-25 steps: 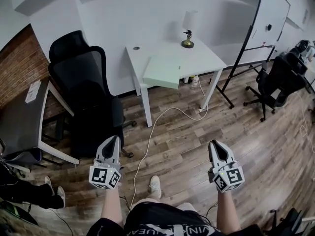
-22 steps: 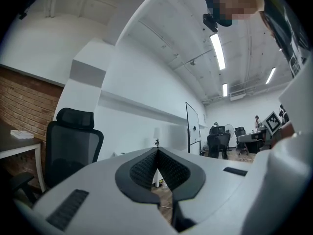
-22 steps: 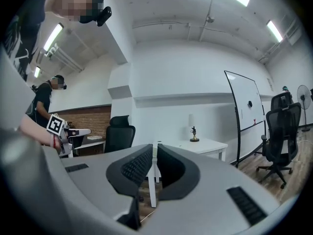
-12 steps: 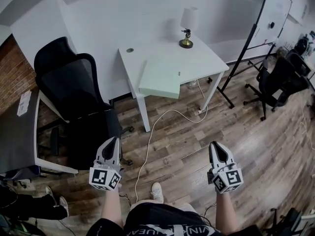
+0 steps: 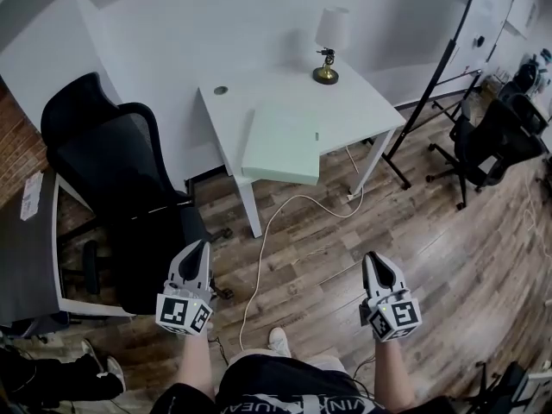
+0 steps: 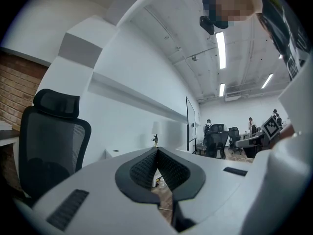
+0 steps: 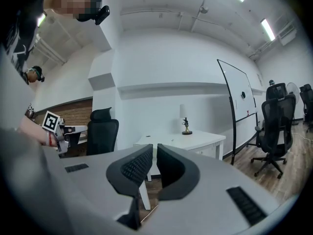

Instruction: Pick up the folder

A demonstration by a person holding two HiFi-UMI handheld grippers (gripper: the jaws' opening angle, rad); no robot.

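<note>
The folder (image 5: pixel 280 143) is pale green and lies flat on the white table (image 5: pixel 362 102), its near corner overhanging the front edge. My left gripper (image 5: pixel 201 247) hangs low at the left of the head view, well short of the table, pointing level toward it with its jaws together and nothing in them. My right gripper (image 5: pixel 377 259) is level with it on the right, jaws together and empty too. In the left gripper view the left gripper (image 6: pixel 156 151) points toward the distant lamp (image 6: pixel 155 131). In the right gripper view the right gripper (image 7: pixel 154 148) faces the table (image 7: pixel 195 140).
A small lamp (image 5: pixel 328 41) stands at the table's back. A black office chair (image 5: pixel 121 171) is left of the table and a dark desk (image 5: pixel 30 248) is at far left. A white cable (image 5: pixel 267 231) runs across the wood floor. A whiteboard stand (image 5: pixel 431 84) and another chair (image 5: pixel 492 136) are at right.
The table and folder have drawn nearer and now sit more central in the head view. The black chair has shifted left. Both grippers stay together at the bottom, still shut.
</note>
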